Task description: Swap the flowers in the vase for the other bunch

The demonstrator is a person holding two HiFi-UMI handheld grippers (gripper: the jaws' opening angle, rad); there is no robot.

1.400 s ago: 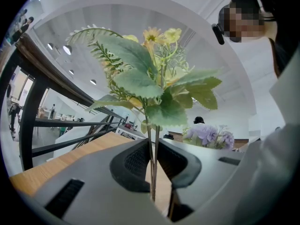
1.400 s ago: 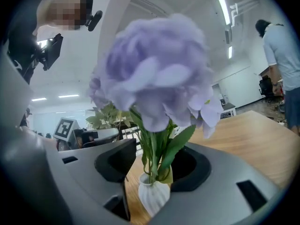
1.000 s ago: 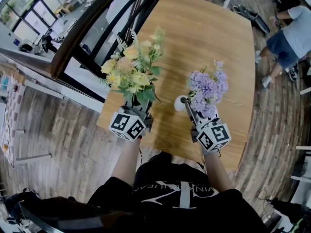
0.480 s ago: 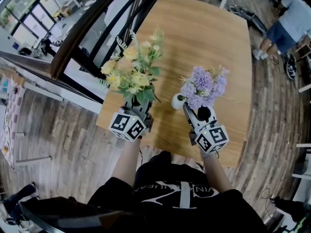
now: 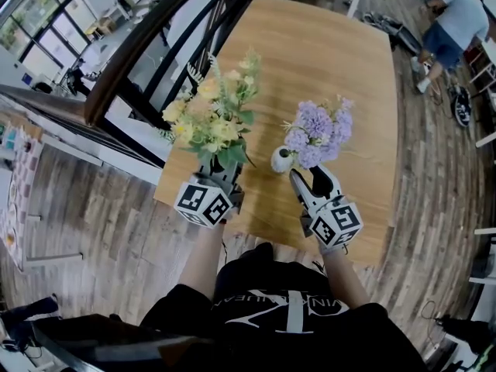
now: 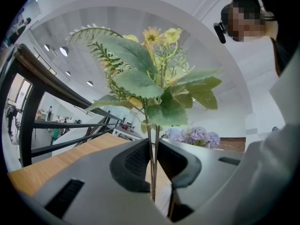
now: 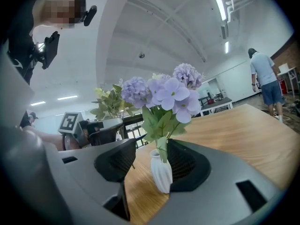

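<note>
My left gripper [image 5: 222, 178] is shut on the thin stems [image 6: 152, 158] of a bunch of yellow flowers [image 5: 211, 122] with green leaves, held upright over the table's near left corner. A bunch of purple flowers [image 5: 316, 129] stands in a small white ribbed vase [image 5: 281, 160] on the table. My right gripper [image 5: 311, 180] is just behind the vase, its jaws open. In the right gripper view the vase [image 7: 161, 175] sits between the two spread pads [image 7: 117, 161], and no pad touches it or the purple flowers [image 7: 164, 93].
The wooden table [image 5: 325, 60] stretches away ahead; its near edge is just under both grippers. A dark stair railing [image 5: 147, 45] runs along the left. A person [image 5: 449, 22] bends over on the floor at the far right.
The right gripper carried the purple bunch leftward over the vase, set it in and opened its jaws. The left gripper kept still with the yellow bunch.
</note>
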